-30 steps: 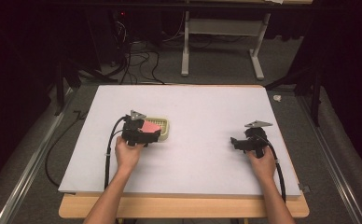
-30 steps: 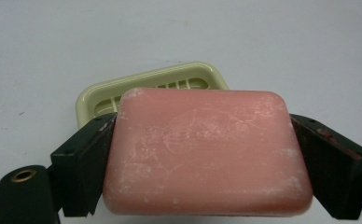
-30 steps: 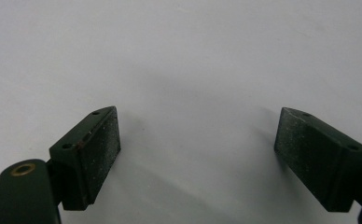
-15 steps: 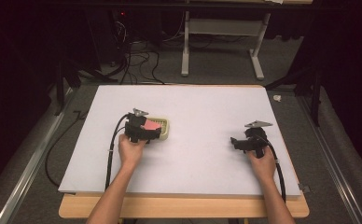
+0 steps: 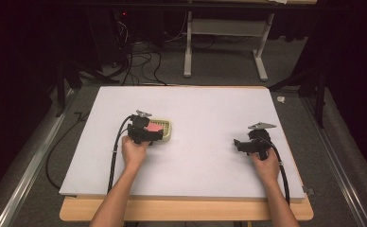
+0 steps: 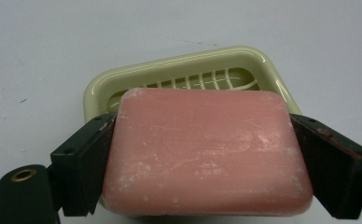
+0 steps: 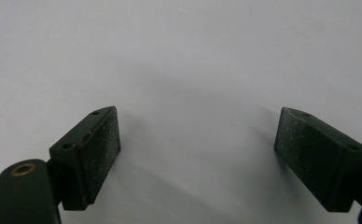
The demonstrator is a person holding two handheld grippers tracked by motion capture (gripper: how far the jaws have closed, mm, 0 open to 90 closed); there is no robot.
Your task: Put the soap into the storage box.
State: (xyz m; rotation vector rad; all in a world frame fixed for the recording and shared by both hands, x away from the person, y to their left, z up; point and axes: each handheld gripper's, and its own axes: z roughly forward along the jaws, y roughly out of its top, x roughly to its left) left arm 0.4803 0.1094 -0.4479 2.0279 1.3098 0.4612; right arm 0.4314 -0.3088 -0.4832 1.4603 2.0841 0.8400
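Pink soap (image 6: pixel 207 151) between the left claw (image 6: pixel 207 163) jaws hides most of the soap dish (image 6: pixel 263 60) behind it; the soap's near underside is cut off.

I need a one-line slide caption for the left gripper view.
Left gripper clamps a pink soap bar over a cream slotted soap dish.

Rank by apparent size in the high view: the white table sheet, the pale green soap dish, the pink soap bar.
1. White table sheet, far the largest.
2. Pale green soap dish.
3. Pink soap bar, smallest, though the left gripper partly hides it and the dish.
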